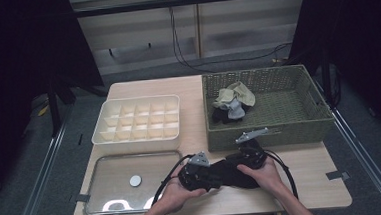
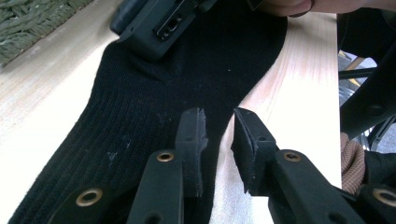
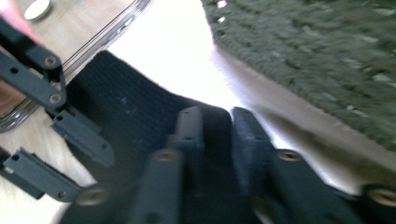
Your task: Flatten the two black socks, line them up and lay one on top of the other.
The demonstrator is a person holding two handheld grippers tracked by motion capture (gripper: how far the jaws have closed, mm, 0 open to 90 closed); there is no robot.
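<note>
Black sock (image 1: 230,172) lies flat on the desk (image 1: 313,175), near its front edge, just ahead of the woven basket's front wall and right of the clear tray.

Left gripper (image 2: 219,135): jaws spread a little, a narrow gap between them. One jaw sits over the ribbed part of the sock, the other over bare wood just past the sock's edge, so the edge runs between them. Cannot tell whether the cloth is touched; nothing is pinched.

Right gripper (image 3: 215,133): jaws likewise slightly apart, over the sock's far edge. That view is blurred, so contact with the cloth cannot be told. In the left gripper view the same gripper rests at the other end of the sock, on top of the cloth.

High view: both hands hold the grippers close together over the sock, left hand (image 1: 176,193) at its left end, right hand (image 1: 265,175) at its right.

Outward:
- Woven basket (image 1: 270,132), olive green, at the right rear of the desk; a small heap of socks (image 1: 233,104), pale and dark, lies in its left part.
- White divider box (image 1: 138,118) with many small compartments, left rear.
- Clear tray (image 1: 133,183), left front, with a small round white disc (image 1: 135,180) on it.
</note>
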